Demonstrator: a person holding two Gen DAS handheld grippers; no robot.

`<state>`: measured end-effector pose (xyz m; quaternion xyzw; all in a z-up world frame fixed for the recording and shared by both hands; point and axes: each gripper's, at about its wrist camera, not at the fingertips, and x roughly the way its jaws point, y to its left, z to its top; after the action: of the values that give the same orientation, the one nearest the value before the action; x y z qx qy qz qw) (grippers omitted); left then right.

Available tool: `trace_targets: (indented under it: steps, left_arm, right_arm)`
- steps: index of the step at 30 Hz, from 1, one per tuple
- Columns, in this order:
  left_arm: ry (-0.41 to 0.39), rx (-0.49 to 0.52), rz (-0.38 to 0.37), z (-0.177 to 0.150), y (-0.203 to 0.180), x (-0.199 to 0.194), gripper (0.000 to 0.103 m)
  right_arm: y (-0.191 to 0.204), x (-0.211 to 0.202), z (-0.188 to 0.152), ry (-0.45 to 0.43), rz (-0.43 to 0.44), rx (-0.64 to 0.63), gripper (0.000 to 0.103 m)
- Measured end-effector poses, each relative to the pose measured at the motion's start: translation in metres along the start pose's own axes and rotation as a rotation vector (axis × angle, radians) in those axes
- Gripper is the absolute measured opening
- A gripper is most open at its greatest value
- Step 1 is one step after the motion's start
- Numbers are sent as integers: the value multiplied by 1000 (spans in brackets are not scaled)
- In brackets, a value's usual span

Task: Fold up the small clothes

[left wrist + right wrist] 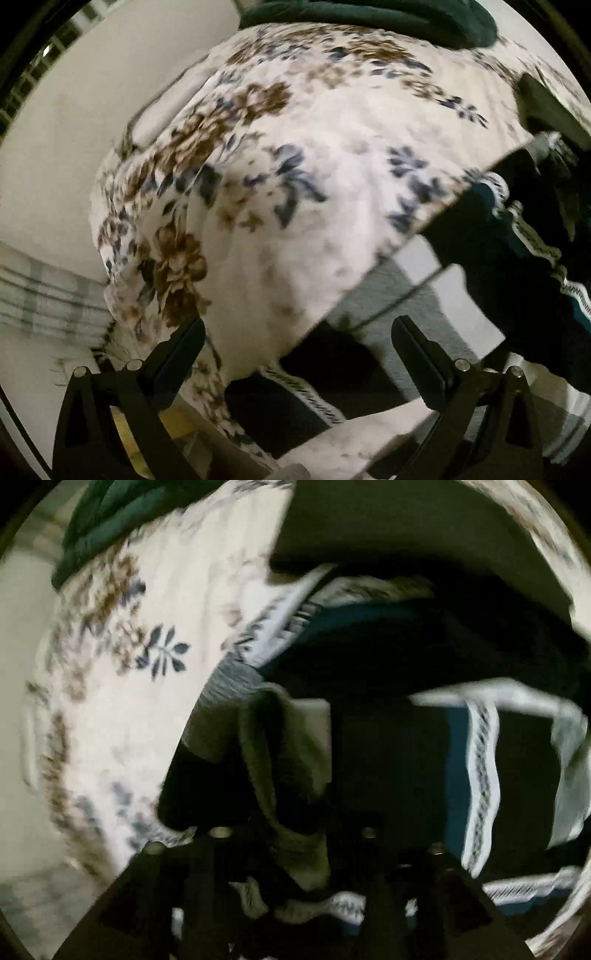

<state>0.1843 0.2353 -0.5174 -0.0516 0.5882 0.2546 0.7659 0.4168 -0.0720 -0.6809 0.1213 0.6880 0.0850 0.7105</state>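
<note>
Two black fingers of the left gripper [299, 350] stood wide apart with nothing between them, so this tool was released. Just past its fingertips lay the edge of a floral sheet [314, 166], white with brown and blue flowers, which covered the surface. A dark garment with a white patterned trim [517, 236] hung over that edge on the right side of the left wrist view, well to the side of the open fingers, and a part of it also lay low between them. A folded green cloth [369, 18] rested at the far end of the sheet.

In the right wrist view, the right gripper [291, 867] was very dark. The dark garment lay close around and in front of it, but whether the pads pressed on the cloth could not be told.
</note>
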Motion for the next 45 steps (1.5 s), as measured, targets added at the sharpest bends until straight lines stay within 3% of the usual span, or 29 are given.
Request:
trace_targets:
  steps: [1, 4, 8, 13, 14, 15, 16, 17, 20, 26, 31, 34, 35, 37, 39, 40, 45]
  left_arm:
    - [11, -17, -17, -1, 10, 4, 103]
    - [62, -87, -63, -9, 45, 19, 103]
    - [149, -162, -163, -28, 73, 45, 103]
    - [229, -114, -255, -49, 57, 81, 101]
    - [243, -90, -262, -54, 50, 88, 87]
    - [261, -58, -256, -58, 41, 94, 59]
    - [275, -22, -257, -62, 32, 98, 39]
    - [273, -15, -274, -63, 28, 97, 6]
    - [201, -46, -271, -56, 32, 73, 6]
    - [3, -203, -296, -5, 90, 12, 5]
    - [-96, -265, -321, 49, 128, 5, 7]
    - [-29, -353, -411, 56, 145, 30, 17]
    - [9, -402, -436, 51, 152, 39, 25]
    - [66, -517, -478, 31, 163, 55, 34]
    - [103, -640, -508, 6, 178, 67, 53]
    - [114, -686, -520, -3, 182, 69, 56]
    - [197, -909, -635, -51, 186, 93, 58]
  right_arm:
    - [-9, -10, -7, -16, 22, 17, 64]
    - [-45, -41, -37, -48, 54, 77, 70]
    - [-84, -50, -77, -23, 71, 158, 71]
    - [-122, -25, -113, 48, 59, 279, 71]
    - [-127, -19, -120, 60, 52, 288, 71]
    - [-129, -15, -124, 69, 44, 291, 71]
    - [-131, -11, -128, 77, 38, 290, 71]
    - [-131, -8, -131, 86, 34, 287, 71]
    - [-126, -2, -137, 94, 14, 253, 71]
    - [-108, -5, -142, 87, 5, 196, 71]
    - [-91, -6, -144, 93, 31, 181, 71]
    - [-82, -1, -147, 112, 45, 181, 71]
    - [-80, 0, -149, 117, 51, 182, 71]
    - [-75, 3, -151, 125, 57, 180, 71]
    - [-70, 6, -153, 127, 58, 184, 71]
    - [-71, 7, -154, 131, 60, 187, 71]
    - [-74, 14, -157, 154, 55, 204, 71]
